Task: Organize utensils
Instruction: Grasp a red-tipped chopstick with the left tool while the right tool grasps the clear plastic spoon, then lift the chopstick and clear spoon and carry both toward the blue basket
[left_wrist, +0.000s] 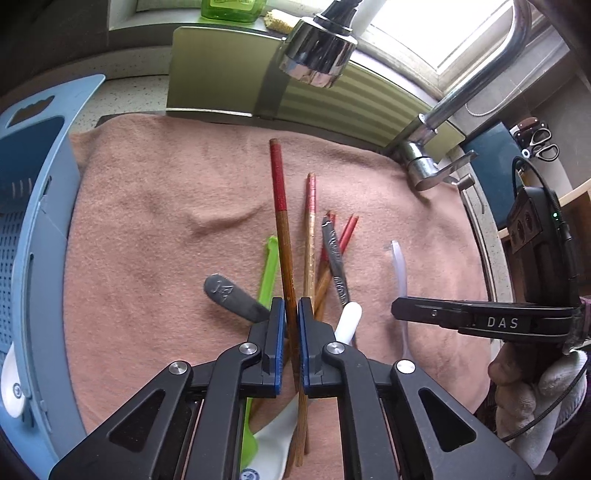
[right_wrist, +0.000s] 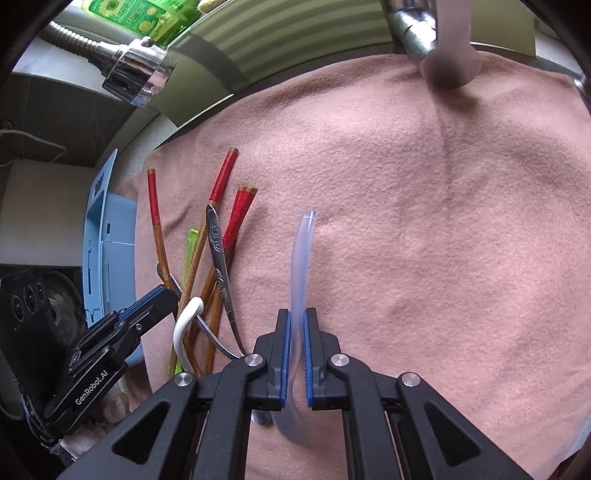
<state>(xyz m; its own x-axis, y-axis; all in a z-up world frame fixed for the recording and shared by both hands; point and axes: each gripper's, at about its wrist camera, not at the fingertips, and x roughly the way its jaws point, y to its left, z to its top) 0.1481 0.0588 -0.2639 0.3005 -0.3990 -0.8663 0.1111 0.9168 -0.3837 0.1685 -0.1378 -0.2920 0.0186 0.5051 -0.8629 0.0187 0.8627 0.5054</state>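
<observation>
My left gripper (left_wrist: 291, 310) is clamped on a red-tipped chopstick (left_wrist: 281, 236), mid-shaft, over the utensil pile near the towel's (left_wrist: 147, 221) middle. My right gripper (right_wrist: 297, 325) is clamped on the clear plastic spoon (right_wrist: 300, 266), just beside the pile. Green spoon (left_wrist: 271, 266), metal spoon (left_wrist: 334, 258) and more chopsticks lie on the towel. Blue basket (left_wrist: 33, 206) at the towel's left edge.

Red-tipped wooden chopsticks (left_wrist: 312, 236), a green spoon (left_wrist: 269, 269) and metal spoons (left_wrist: 334, 258) lie heaped, handles toward twelve o'clock. A clear plastic spoon (right_wrist: 300, 266) lies apart at three o'clock.
</observation>
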